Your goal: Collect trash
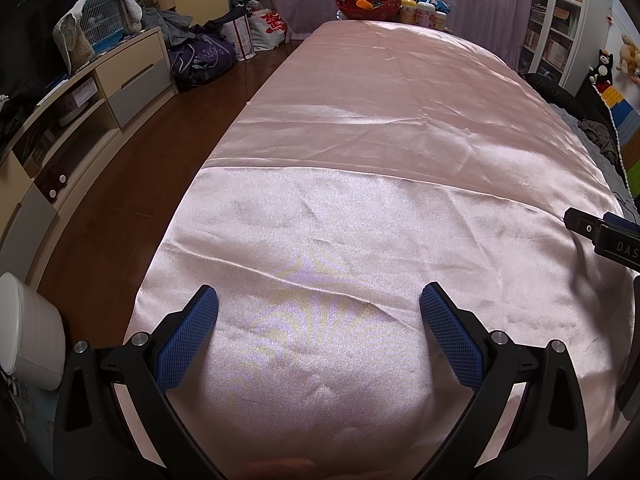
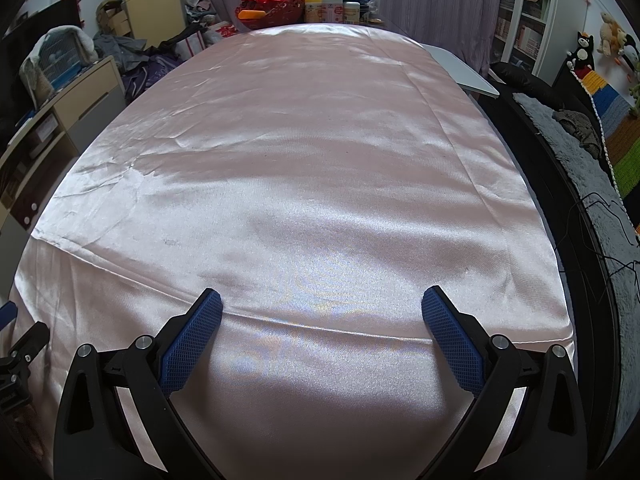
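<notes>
— Both tongs are spread wide and pinching nothing: your left tongs (image 1: 319, 304) and right tongs (image 2: 322, 306) hang over the near end of the table (image 1: 360, 128), side by side.

— Where's the trash?

— I can't tell; its pink cloth (image 2: 304, 152) lies bare. At the far edge stand a red basket (image 1: 370, 0) and bottles (image 2: 332, 9).

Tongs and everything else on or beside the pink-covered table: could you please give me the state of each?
Left tongs: open, empty, over the cloth.
Right tongs: open, empty, over the cloth.
Pink cloth: spread flat, lightly creased.
Red basket: upright at the far end, filled.
Three bottles: upright, capped.
White bin: lid shut.
</notes>
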`<state>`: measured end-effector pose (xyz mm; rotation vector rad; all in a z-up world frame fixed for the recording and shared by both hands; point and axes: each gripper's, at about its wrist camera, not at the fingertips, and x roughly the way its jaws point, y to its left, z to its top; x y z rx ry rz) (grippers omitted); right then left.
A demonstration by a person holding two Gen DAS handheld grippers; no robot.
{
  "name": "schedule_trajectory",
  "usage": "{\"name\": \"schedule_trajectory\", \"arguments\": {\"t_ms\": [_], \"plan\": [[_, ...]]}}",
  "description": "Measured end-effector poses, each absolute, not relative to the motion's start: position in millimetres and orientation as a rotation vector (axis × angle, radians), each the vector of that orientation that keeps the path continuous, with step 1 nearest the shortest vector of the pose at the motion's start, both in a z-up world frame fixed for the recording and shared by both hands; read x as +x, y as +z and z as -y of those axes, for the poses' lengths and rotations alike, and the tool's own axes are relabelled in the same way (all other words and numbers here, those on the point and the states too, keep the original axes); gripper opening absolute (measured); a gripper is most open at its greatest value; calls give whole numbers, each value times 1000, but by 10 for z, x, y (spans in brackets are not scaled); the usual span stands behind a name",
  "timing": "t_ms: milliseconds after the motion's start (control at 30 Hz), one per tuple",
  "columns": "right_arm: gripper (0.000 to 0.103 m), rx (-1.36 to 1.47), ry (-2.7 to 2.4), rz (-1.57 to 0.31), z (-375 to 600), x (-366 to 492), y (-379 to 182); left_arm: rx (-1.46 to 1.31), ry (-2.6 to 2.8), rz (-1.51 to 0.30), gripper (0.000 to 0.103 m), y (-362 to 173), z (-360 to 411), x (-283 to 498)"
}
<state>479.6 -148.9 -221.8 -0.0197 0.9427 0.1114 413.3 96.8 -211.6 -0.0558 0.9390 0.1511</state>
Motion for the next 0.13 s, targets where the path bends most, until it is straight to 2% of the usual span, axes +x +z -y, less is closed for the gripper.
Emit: {"name": "schedule_trajectory", "arguments": {"t_ms": [133], "plan": [[101,-20,111,-943,1490,4796,-2218,-55,151,-939,96,-2115,-971,4145]]}}
